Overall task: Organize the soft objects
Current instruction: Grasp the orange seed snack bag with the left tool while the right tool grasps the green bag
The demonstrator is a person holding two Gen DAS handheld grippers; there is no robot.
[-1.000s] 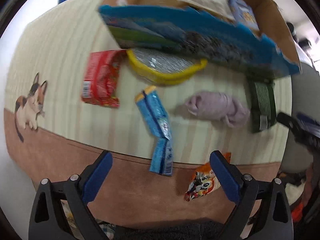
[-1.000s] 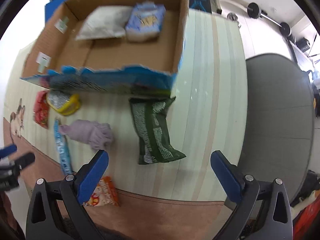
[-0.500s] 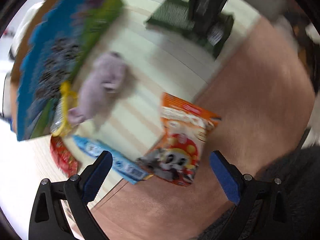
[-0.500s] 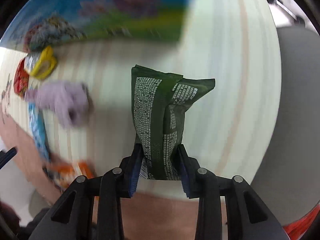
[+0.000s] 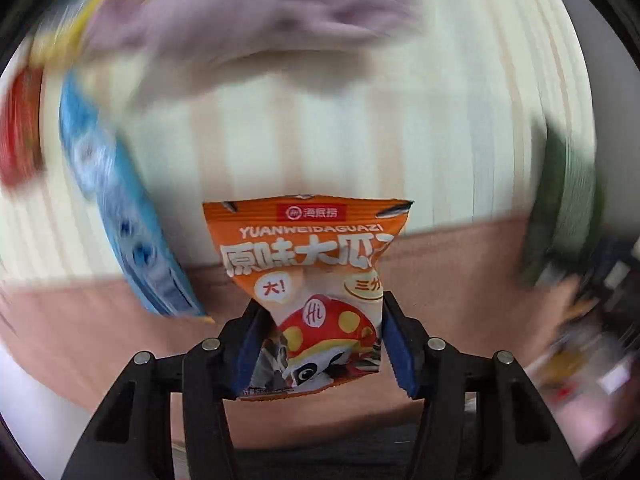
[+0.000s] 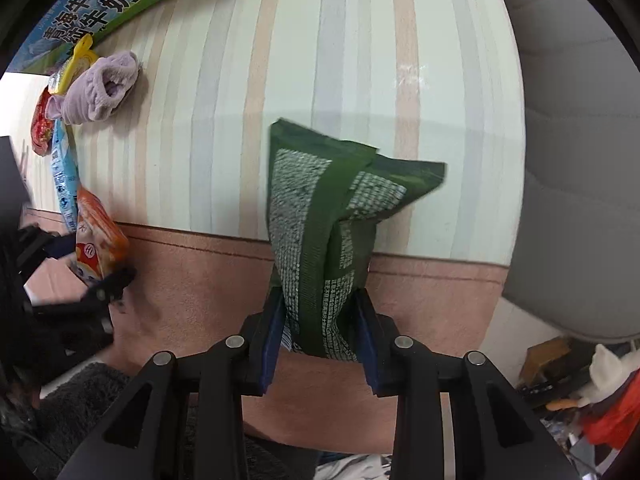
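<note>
The orange snack packet (image 5: 316,280) carries the clearest print: a red tag reading "海底捞", then "YUANWEIDAGUAZI" in white capitals, and below it big white characters "原味大瓜" (the last one is cut off by a fold). A bubble says "大!", another seems to begin "三分", and the mushroom mascot's cap bears "Hi". The blue-green carton side (image 6: 120,4) shows "牛奶" twice, perhaps "青海牛奶" above. The green packet (image 6: 320,232) has dense white print, too small to read.
</note>
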